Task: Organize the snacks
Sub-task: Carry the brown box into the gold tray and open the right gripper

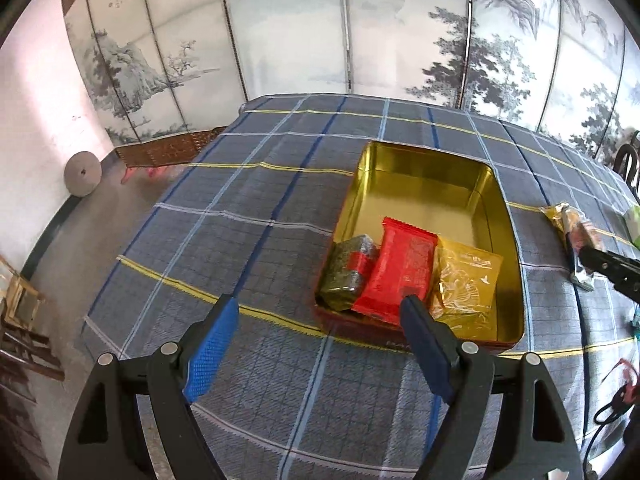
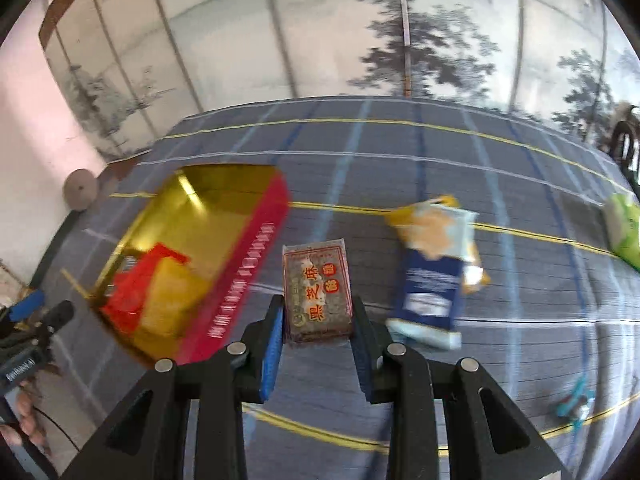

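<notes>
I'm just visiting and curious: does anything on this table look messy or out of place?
Mostly tidy. A blue and yellow snack packet lies askew on the checked cloth, outside the gold tin, where three packets already sit.

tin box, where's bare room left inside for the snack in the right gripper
The far half of the tin is bare gold floor, bordered by its back wall. The near end is crowded: dark packet, red packet and yellow packet lie side by side. The right gripper holds the sesame cake.
</notes>
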`<state>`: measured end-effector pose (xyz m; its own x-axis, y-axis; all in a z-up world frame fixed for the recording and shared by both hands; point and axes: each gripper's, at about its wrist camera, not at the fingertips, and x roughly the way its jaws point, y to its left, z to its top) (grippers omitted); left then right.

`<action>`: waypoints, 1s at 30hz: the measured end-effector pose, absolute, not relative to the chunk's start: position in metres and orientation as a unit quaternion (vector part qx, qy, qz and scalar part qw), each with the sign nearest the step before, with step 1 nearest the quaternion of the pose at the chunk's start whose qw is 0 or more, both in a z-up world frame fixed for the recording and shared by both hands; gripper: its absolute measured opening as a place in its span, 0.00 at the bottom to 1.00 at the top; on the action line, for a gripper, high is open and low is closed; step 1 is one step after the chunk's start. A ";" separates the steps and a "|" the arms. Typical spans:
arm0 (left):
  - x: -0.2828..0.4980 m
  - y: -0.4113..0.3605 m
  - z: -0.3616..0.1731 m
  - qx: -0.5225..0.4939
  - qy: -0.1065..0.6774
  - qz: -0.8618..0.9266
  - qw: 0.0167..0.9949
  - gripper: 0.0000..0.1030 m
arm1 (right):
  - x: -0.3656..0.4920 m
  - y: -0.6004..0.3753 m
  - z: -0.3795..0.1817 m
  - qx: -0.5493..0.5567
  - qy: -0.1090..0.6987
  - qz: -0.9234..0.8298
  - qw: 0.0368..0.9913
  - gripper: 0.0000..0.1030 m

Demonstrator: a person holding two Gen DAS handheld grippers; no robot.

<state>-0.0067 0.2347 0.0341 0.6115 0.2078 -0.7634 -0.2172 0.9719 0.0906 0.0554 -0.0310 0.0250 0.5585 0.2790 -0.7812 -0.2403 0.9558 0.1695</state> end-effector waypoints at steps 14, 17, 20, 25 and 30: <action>-0.027 0.276 0.036 -0.027 0.428 0.165 0.888 0.82 | 0.052 0.056 0.021 0.002 0.457 0.211 0.864 0.30; -0.031 0.285 0.036 -0.033 0.430 0.177 0.885 0.82 | 0.054 0.067 0.018 -0.011 0.455 0.213 0.864 0.30; -0.034 0.294 0.035 -0.039 0.432 0.187 0.881 0.83 | 0.054 0.077 0.016 -0.022 0.453 0.216 0.864 0.30; -0.037 0.302 0.036 -0.047 0.432 0.193 0.880 0.83 | 0.055 0.091 0.011 -0.034 0.454 0.221 0.862 0.30; -0.037 0.305 0.036 -0.047 0.436 0.194 0.877 0.84 | 0.051 0.103 0.008 -0.065 0.440 0.223 0.867 0.30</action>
